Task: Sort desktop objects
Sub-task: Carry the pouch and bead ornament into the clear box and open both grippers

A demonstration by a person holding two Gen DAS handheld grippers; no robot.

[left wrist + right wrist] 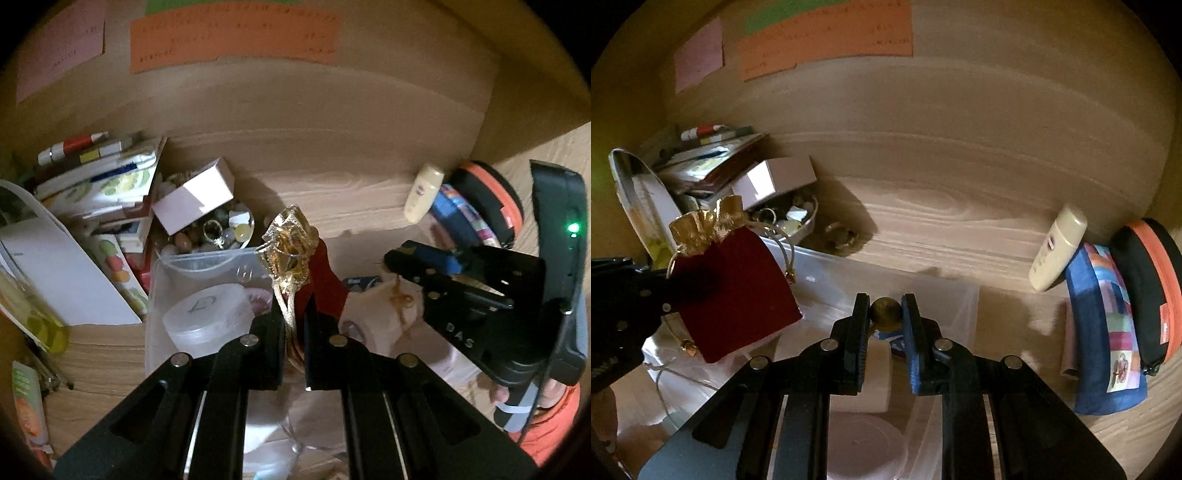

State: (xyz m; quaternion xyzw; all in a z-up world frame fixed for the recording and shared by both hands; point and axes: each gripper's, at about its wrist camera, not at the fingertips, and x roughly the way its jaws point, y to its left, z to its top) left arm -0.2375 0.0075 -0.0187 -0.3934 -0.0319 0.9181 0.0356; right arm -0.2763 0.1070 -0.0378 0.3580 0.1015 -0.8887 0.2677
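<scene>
Dark red velvet forms the small drawstring pouch, gathered at its top under a crinkled gold band, and the left gripper has its two black fingers pressed together on the pouch's lower edge, holding it upright in the air above a clear plastic storage bin. The right gripper is closed on a small round brass-coloured bead, pinched between its black finger and its blue-padded finger over the same bin. Inside the bin lie a frosted white round lidded jar and a white roll. Behind the bin, a shallow dish of beads and rings carries a pale pink cardboard box. By the wooden back wall, a cream plastic bottle leans on a blue patchwork zip pouch, with a black and orange case beside it.
</scene>
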